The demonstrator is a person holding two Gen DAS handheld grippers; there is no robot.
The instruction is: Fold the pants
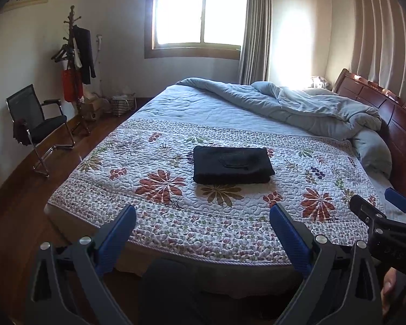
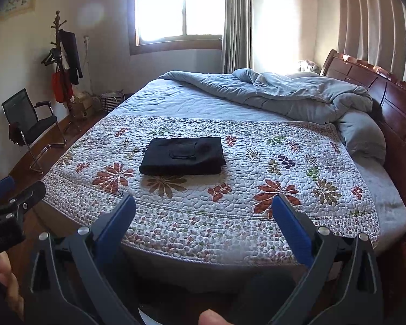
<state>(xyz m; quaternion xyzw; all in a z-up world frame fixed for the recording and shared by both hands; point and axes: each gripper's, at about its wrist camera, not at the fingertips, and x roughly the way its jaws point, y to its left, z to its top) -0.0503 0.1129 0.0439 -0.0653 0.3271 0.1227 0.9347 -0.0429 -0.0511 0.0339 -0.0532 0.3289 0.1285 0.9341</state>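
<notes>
Folded black pants [image 1: 232, 164] on floral quilt [image 1: 154, 216], left tool [image 1: 203, 215] and right tool [image 2: 203, 205] spread wide, empty

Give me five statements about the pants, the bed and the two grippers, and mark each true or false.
1. The black pants lie folded in a compact rectangle on the floral quilt. True.
2. The left gripper is clamped on the pants. False: it is open and held back near the bed's edge, touching nothing.
3. The right gripper is open and empty. True.
4. The grey duvet covers the pants. False: it is bunched up near the headboard, apart from them.
5. A black chair stands on the floor beside the bed. True.
</notes>
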